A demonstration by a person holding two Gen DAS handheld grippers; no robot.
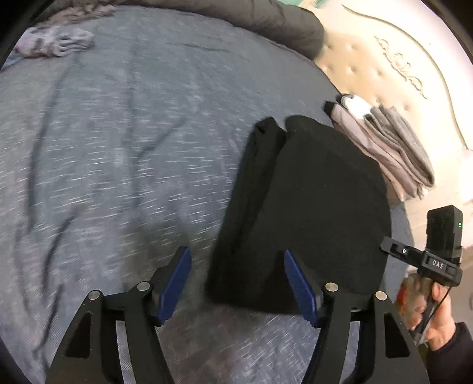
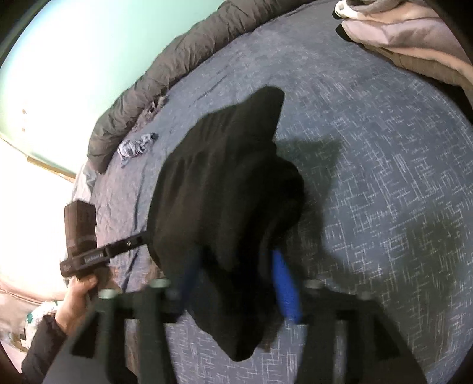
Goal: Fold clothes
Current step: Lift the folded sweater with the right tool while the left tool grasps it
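A black garment point(image 1: 310, 206) lies folded in a rough rectangle on the blue-grey bed sheet point(image 1: 118, 147). My left gripper point(image 1: 236, 254) is open just above the garment's near left corner, and its blue pads point(image 1: 174, 283) touch no cloth. In the right wrist view the same black garment point(image 2: 224, 183) looks bunched and blurred. It drapes over and between the fingers of my right gripper point(image 2: 233, 254). The blue pads point(image 2: 285, 286) stand well apart and the cloth between them is loose, so this gripper is open.
A pile of folded grey and beige clothes point(image 1: 393, 147) sits beside the garment, against the padded headboard point(image 1: 399, 59). A crumpled grey garment point(image 1: 53, 44) lies at the bed's far side. A dark duvet point(image 1: 251, 17) is rolled along the far edge. A hand point(image 1: 437, 313) shows at the right.
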